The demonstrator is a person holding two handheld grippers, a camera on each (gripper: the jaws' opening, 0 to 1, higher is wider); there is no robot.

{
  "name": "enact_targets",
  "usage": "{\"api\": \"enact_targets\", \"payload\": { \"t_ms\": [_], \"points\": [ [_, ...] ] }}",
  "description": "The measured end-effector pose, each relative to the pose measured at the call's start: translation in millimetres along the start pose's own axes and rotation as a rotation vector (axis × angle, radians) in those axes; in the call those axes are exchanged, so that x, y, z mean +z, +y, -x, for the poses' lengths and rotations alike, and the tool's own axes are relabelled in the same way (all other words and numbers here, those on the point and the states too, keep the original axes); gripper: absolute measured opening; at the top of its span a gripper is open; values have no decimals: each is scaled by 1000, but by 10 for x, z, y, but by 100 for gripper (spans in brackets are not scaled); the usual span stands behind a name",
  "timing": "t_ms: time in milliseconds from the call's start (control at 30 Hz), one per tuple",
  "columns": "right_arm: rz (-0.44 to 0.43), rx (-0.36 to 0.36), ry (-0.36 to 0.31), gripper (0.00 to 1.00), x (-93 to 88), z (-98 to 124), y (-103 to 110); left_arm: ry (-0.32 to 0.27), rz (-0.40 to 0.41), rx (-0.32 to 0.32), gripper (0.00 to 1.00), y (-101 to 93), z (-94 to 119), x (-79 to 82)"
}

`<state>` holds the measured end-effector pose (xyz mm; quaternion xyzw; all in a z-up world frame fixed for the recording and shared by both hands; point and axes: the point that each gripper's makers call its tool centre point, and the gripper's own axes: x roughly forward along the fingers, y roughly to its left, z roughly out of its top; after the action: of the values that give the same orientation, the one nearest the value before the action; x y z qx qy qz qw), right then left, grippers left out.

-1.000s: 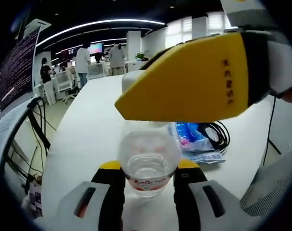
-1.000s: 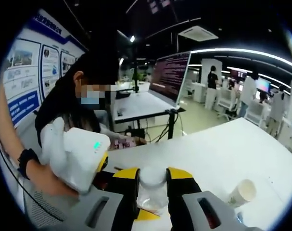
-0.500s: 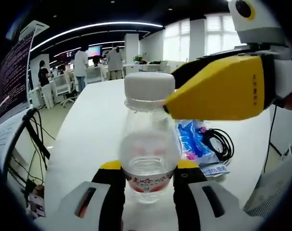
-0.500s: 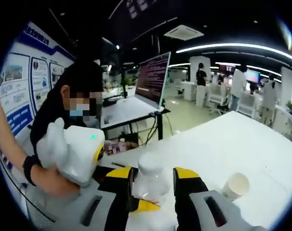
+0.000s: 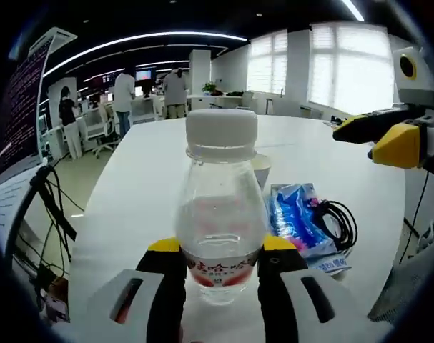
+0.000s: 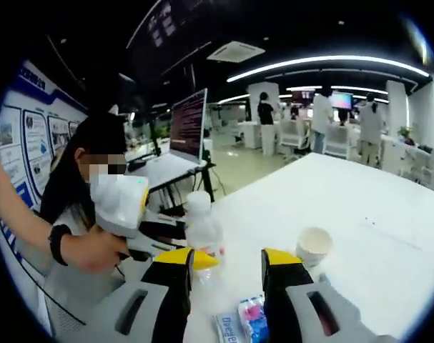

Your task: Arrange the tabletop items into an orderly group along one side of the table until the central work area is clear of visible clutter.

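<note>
Water bottle (image 5: 221,214), clear, white cap, upright on white table (image 5: 138,193). Left gripper view: left gripper (image 5: 220,268) pinches the bottle's lower body between yellow-tipped jaws. Blue packet (image 5: 294,218) at 3 o'clock from bottle, black coiled cable (image 5: 338,223) just beyond it. Right gripper (image 5: 392,136) at 2 o'clock, clear of the cap. Right gripper view: right gripper (image 6: 228,266) jaws spread, nothing between them. Bottle (image 6: 202,230) at 11 o'clock, held by left gripper (image 6: 175,246); paper cup (image 6: 314,246) at 1 o'clock; blue packet (image 6: 254,321) between jaw bases.
</note>
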<state>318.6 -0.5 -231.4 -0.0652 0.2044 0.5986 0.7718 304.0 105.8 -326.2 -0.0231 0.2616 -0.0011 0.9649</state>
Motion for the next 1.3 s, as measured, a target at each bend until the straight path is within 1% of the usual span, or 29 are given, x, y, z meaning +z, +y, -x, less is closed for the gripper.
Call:
{"api": "enact_targets", "payload": {
  "t_ms": [33,67,200,300,333,467,533,633,700,800,933,1000,1133,1300],
  "points": [
    [-3,-4,0,37,-5,13,-15,1,1,2,38,17,-13,-2],
    [-9,-23,-2,37,-23,51,-106,2,1,4,38,32,-26,2],
    [-24,-55,4,39,-93,187,-209,1,15,13,38,89,-78,26],
    [-43,-76,9,41,-156,292,-241,-2,20,19,38,127,-127,68],
    [-51,-88,12,42,-192,351,-307,-2,21,21,38,129,-134,79],
    [-79,-124,21,43,-294,502,-428,-10,25,26,38,171,-191,145],
    [-87,-140,26,44,-337,591,-459,-12,28,29,38,194,-218,170],
    [-109,-171,33,44,-421,720,-535,-13,29,30,38,175,-259,211],
    [-128,-188,38,44,-494,789,-584,-14,33,31,38,224,-306,239],
    [-144,-210,43,44,-574,876,-607,-15,36,32,38,227,-353,268],
    [-173,-239,49,44,-732,980,-661,-17,36,31,38,241,-421,324],
    [-181,-250,52,44,-760,1017,-627,-18,40,34,38,253,-455,349],
    [-203,-269,55,44,-805,1080,-669,-20,52,44,38,308,-522,374],
    [-227,-290,62,45,-880,1178,-667,-19,72,51,38,376,-656,417]
  ]
}}
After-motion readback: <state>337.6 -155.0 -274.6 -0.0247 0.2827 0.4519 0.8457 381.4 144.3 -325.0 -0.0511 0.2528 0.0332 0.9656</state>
